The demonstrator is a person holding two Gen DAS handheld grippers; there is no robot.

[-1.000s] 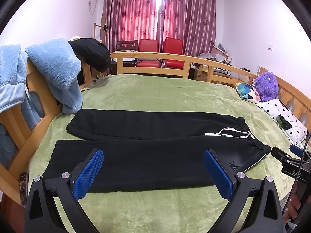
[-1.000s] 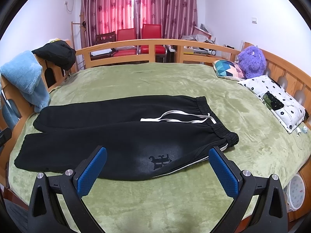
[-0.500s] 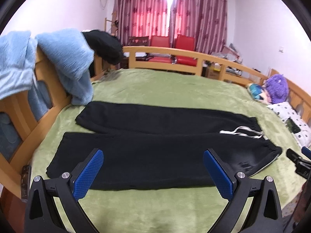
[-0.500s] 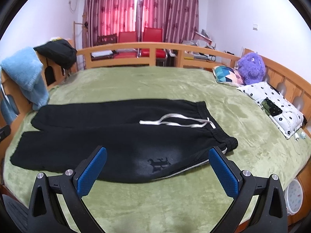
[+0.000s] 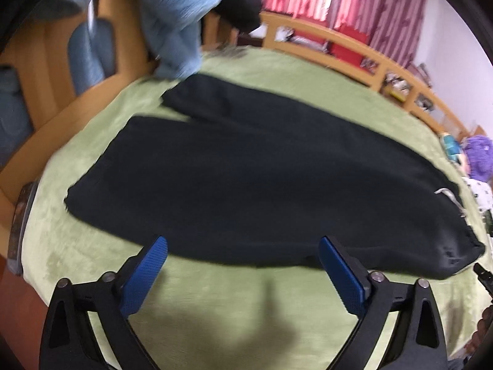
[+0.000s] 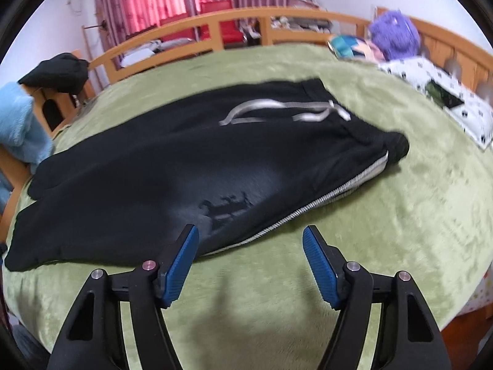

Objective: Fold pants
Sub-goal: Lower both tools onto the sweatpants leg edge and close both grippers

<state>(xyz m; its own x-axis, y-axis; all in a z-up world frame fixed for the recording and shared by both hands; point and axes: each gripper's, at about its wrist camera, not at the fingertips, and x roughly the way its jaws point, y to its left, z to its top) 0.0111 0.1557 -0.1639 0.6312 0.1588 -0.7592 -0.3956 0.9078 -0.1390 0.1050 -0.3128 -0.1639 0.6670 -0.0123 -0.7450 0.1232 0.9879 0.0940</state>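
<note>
The left tool stands wide open with nothing between its blue pads, poised just over the near edge of the black pants, about midway along the nearer leg. The right tool is closing, its jaws part-way in and empty; only green blanket shows between them, and its left pad sits just in front of the hem of fabric near the grey side stripe.

The pants lie spread flat on the bed, both legs side by side, cuffs toward the blue towel on the footboard, waistband and white drawstring toward the pillows. No fold has been made yet. As I judge it, this is the very start: the near edge is about to be pinched, and every fold remains.
</note>
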